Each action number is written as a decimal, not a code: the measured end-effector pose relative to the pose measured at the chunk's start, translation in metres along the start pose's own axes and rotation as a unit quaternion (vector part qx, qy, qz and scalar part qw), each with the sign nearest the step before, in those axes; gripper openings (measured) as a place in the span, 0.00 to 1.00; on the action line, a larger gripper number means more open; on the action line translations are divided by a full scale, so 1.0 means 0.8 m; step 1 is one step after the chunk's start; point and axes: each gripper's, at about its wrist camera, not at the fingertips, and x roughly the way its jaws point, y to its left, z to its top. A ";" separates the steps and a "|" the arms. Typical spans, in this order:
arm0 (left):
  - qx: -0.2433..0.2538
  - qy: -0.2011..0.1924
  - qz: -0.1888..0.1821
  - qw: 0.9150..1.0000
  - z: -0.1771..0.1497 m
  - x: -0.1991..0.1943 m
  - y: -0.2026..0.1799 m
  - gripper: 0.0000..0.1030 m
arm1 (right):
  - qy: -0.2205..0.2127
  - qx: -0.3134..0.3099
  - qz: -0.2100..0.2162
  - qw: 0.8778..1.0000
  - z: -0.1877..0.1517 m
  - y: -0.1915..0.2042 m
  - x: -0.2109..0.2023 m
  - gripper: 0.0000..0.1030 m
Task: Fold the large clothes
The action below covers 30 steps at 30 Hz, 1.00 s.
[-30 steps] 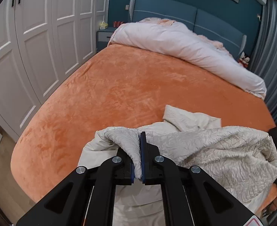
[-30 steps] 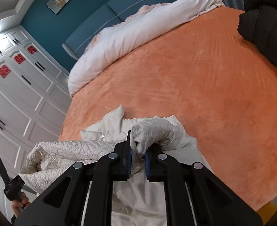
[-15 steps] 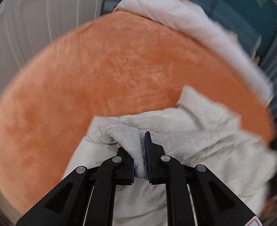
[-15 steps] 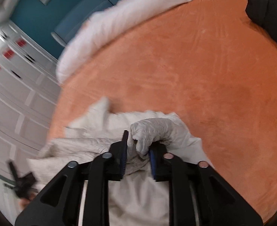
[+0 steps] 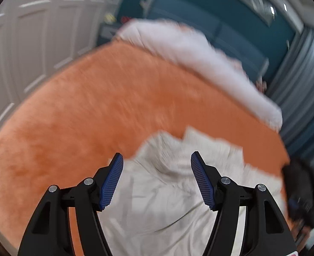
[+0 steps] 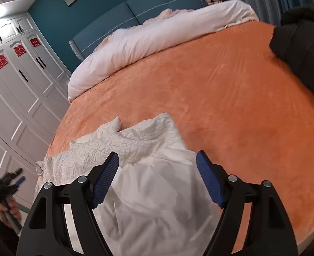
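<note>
You're working over a wide bed [image 6: 231,98] with an orange cover, a white duvet [image 6: 157,38] bunched up at the headboard end and white wardrobes [image 6: 18,81] running along the side. And there it goes: both tools are letting go! A moment ago each one was pinching a bunched handful of the cream garment [image 6: 157,192]; now your left tool [image 5: 157,178] is standing wide open, blue pads well apart, nothing between them, and your right tool [image 6: 157,180] is doing exactly the same. The garment is lying on the near edge of the bed right beneath both tools, the crinkled outer layer [image 6: 118,147] thrown forward over the smooth lining. The left view is smearing, so your left hand looks to be moving fast as it releases. That reads to me as one fold just being laid down, with the cloth dropped into place. It's looking lumpy and uneven along the far edge, though, so I'd judge the job is only partway along: you're likely needing to flatten it and pick fresh corners for the next fold. A dark jacket [image 6: 302,42] is sitting well apart at the right side.
</note>
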 end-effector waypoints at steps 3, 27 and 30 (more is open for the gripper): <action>0.009 0.043 0.012 0.999 -0.010 0.052 -0.003 0.62 | 0.046 0.014 -0.025 0.999 0.011 -0.002 0.047 0.71; -0.003 0.050 0.028 0.998 -0.016 0.062 0.007 0.01 | 0.097 -0.087 -0.042 0.991 0.016 0.050 0.084 0.19; -0.006 -0.002 0.032 0.999 -0.007 0.024 0.009 0.01 | 0.026 -0.093 0.020 0.995 0.027 0.065 0.025 0.07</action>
